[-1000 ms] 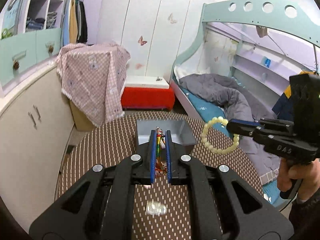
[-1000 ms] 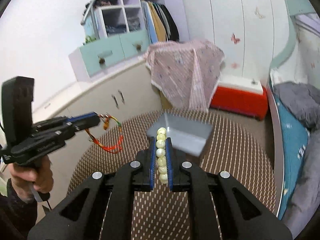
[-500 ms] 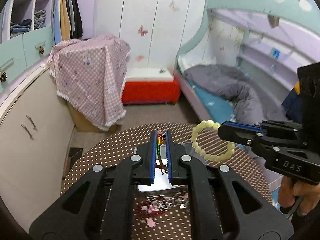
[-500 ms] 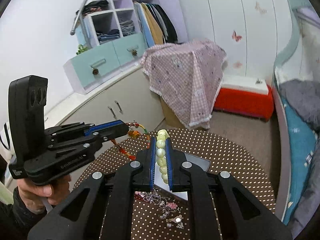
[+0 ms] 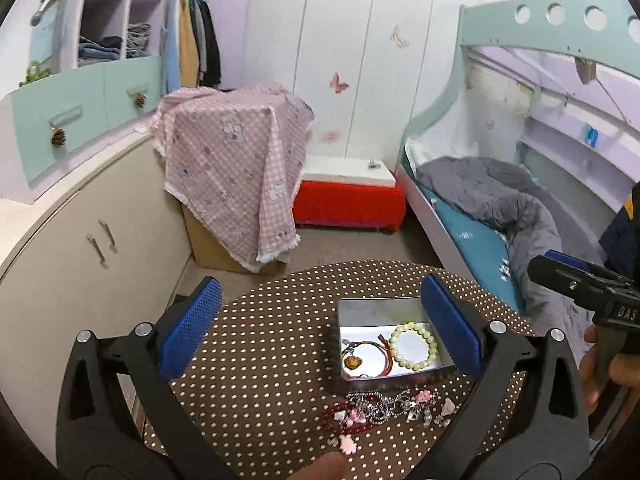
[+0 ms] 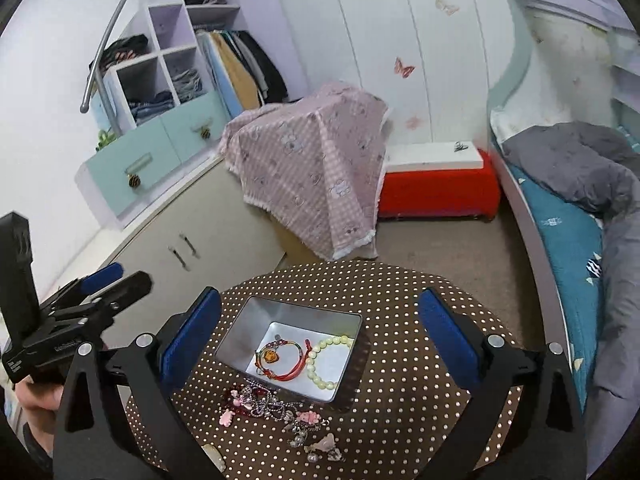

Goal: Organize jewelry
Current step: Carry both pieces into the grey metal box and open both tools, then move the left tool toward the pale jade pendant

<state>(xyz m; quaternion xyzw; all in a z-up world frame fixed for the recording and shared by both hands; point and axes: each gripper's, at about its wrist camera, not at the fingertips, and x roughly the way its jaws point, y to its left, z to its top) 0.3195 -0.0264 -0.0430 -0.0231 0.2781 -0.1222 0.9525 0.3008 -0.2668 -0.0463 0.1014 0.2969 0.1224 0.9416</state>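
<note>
A silver metal tin [image 5: 352, 308] [image 6: 256, 312] stands on the round brown dotted table [image 5: 280, 360] [image 6: 400, 376]. Inside it lie a pale bead bracelet [image 5: 413, 345] [image 6: 326, 362] and a red cord bracelet with an amber charm [image 5: 362, 354] [image 6: 280, 358]. A heap of loose chains and pink charms [image 5: 380, 408] [image 6: 276, 410] lies on the table in front of the tin. My left gripper [image 5: 320, 328] is open and empty above the table. My right gripper [image 6: 320, 332] is open and empty above the tin.
A cream cabinet [image 5: 88, 240] stands left of the table. A box under a pink checked cloth [image 5: 236, 160] and a red bench [image 5: 348, 196] stand behind it. A bunk bed with a grey blanket [image 5: 500, 200] is on the right.
Both grippers opened and let go of their bracelets, which now lie in the tin. Both grippers have drawn back and upward from the tin.
</note>
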